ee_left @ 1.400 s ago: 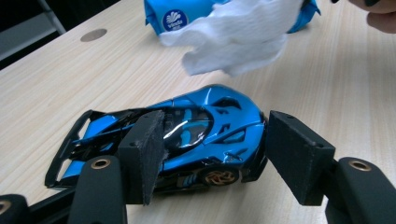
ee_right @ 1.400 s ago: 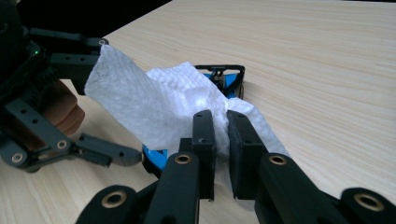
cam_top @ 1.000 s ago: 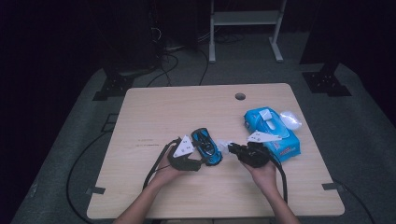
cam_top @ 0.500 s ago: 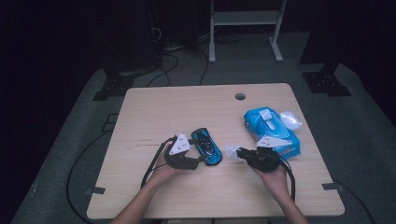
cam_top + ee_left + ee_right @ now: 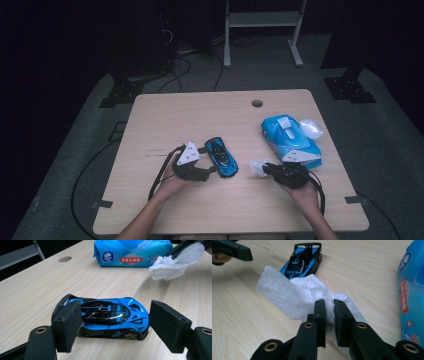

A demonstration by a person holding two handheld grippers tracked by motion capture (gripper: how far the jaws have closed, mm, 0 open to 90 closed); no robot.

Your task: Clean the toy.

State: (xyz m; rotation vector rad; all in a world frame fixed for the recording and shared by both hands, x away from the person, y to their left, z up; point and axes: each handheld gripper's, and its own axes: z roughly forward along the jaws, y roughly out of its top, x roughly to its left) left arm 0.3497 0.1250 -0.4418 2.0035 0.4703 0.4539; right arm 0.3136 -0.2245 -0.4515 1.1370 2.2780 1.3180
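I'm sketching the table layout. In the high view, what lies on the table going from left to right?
left gripper → blue toy car → white wipe → right gripper → blue wipes pack

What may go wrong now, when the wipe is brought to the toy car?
The left claw stands open around the blue toy car, one pad touching its rear, the other apart, so the car may roll or turn when wiped. The right claw pinches only one end of the white wipe; it could slip out or drag on the table.
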